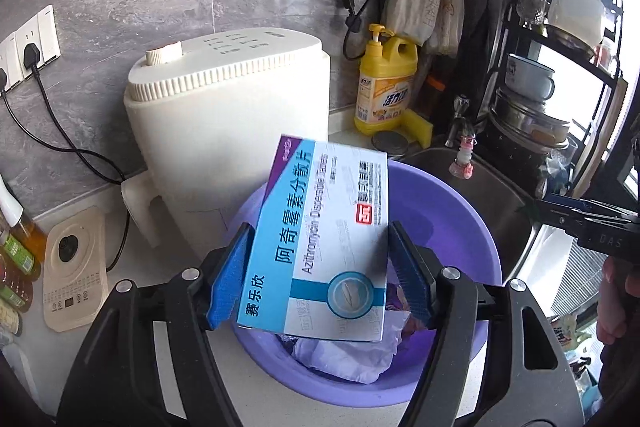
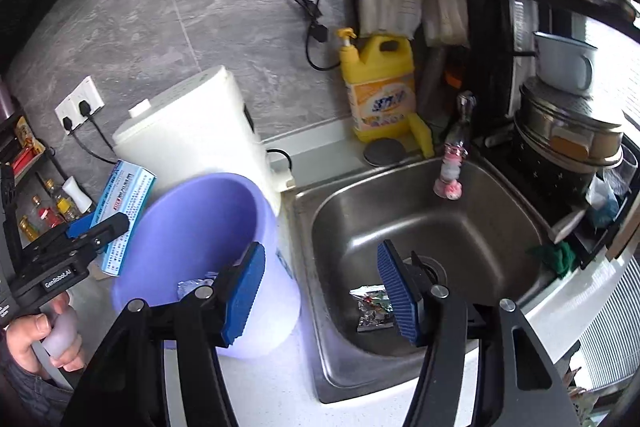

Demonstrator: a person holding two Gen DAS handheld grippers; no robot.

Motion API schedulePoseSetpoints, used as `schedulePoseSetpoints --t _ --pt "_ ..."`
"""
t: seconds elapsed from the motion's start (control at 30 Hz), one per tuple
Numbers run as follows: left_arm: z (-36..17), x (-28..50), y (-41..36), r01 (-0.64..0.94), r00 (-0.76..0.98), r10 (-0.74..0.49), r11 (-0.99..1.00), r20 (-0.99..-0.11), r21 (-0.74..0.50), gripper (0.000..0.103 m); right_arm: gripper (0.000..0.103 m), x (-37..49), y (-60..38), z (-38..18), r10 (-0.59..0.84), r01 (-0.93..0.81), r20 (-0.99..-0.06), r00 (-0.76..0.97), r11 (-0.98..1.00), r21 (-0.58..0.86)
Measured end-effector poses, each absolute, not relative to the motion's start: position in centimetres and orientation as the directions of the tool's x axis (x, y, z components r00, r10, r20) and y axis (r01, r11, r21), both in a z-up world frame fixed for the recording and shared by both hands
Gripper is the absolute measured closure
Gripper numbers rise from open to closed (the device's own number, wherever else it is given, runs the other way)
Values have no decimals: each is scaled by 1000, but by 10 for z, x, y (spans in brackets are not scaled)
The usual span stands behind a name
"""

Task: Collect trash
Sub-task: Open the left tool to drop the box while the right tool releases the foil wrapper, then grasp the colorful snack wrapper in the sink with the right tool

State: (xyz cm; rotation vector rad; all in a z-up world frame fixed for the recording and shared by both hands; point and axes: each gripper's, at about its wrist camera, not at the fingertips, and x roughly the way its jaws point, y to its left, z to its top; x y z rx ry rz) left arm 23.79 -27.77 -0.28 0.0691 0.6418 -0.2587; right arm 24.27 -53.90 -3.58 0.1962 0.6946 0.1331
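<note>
Over the purple bin: the medicine box (image 1: 324,239) hangs here, tilted, between the blue pads of the left gripper (image 1: 324,271).
Left gripper: its jaws stand wide. The left pad (image 1: 228,275) touches the box edge. The right pad (image 1: 412,279) looks a tiny bit apart from the box, so I cannot tell if the box is really squeezed.
Medicine box: blue and white, with a purple end on the far side.
Purple bin (image 1: 472,227): it sits on the white counter (image 2: 260,387), just left of the sink (image 2: 500,219). Crumpled white paper (image 1: 348,355) and something shiny lie inside it.
Right gripper (image 2: 328,295): its jaws are open with nothing between them. It points down, with its left pad over the bin edge and its right pad over the sink.
Foil wrapper (image 2: 372,311): a shiny, crumpled bit of trash lying on the sink floor, near the drain, just beside the right pad (image 2: 400,295).
Hand (image 2: 36,339): a person's hand grips the handle of the left gripper, at the near left of the right camera view.
White machine (image 1: 224,115): it stands just behind the bin, on the far left.
Yellow soap bottle (image 1: 384,83): far side, by the wall, with a yellow sponge (image 1: 418,125) touching it.
Tap (image 2: 460,131): at the far edge of the sink.
</note>
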Motion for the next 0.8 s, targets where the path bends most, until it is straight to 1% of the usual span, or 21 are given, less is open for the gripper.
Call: schedulePoseSetpoints --t 0.03,0.17,0.27,0.43,0.6,0.8 --pt "-3 238 -279 253 774 -212 967 -596 -15 27 48 245 -545 -40 186 -49 -629 755 972 228" --pt "-1 238 -280 208 794 -178 978 -581 -15 18 48 260 -560 -54 199 -48 -651 733 969 242" --pt "0 237 -275 155 810 -132 988 -571 -8 18 48 279 -567 -71 225 -57 -681 696 964 261" --pt "-3 237 -259 45 816 -45 999 -576 -15 18 48 325 -571 -115 244 -54 -769 591 963 263" --pt "-4 233 -236 -97 818 65 995 -572 -25 18 54 375 -571 -171 265 -31 -862 433 960 279" --pt "-8 225 -205 -259 794 182 965 -580 -52 18 55 418 -560 -227 250 -45 -935 253 968 246"
